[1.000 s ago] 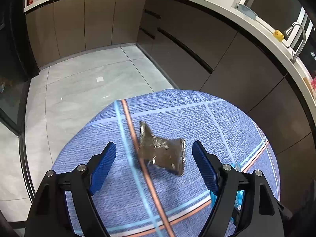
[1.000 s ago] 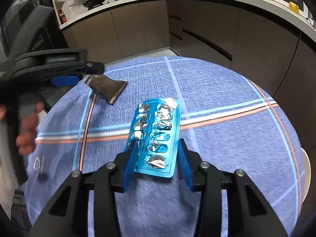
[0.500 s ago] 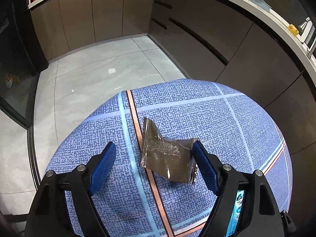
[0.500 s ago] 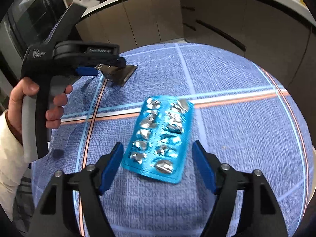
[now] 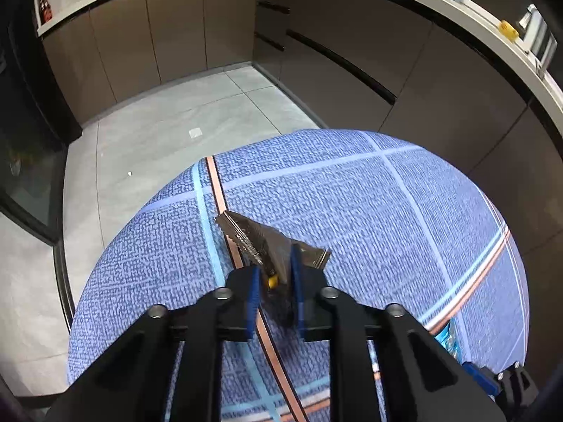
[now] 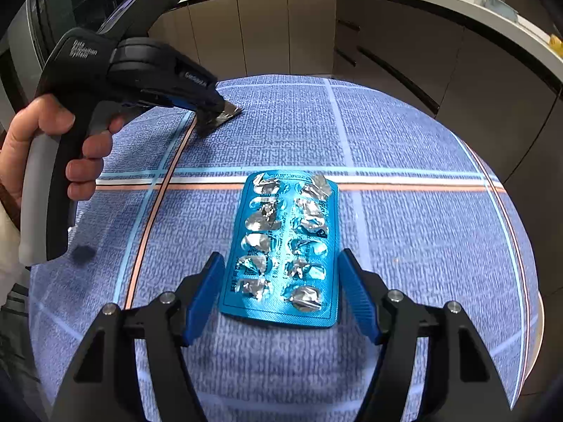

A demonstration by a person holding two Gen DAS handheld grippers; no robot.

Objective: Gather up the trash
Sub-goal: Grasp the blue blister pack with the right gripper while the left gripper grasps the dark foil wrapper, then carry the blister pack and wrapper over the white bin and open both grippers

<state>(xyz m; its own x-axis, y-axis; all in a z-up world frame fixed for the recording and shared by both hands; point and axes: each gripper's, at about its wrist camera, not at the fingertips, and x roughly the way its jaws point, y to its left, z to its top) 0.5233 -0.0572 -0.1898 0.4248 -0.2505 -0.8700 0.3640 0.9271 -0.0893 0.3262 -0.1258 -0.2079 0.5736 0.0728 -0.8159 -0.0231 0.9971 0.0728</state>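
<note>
one wrapper (image 5: 262, 242), one blister pack (image 6: 285, 246), seemingly empty.

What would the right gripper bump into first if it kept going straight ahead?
Probably the blue blister pack. It lies flat on the tablecloth right between the open fingers of the right gripper, reaching ahead of them. Depth is hard to judge here.

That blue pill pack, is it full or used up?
Used up: every foil pocket on the pill pack is torn open and crumpled.

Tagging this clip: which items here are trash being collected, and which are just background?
Job:
- crumpled brown foil wrapper, pinched in left gripper
- empty blue blister pack, between open right gripper fingers

Background:
- blue checked tablecloth
- grey kitchen cabinets
</note>
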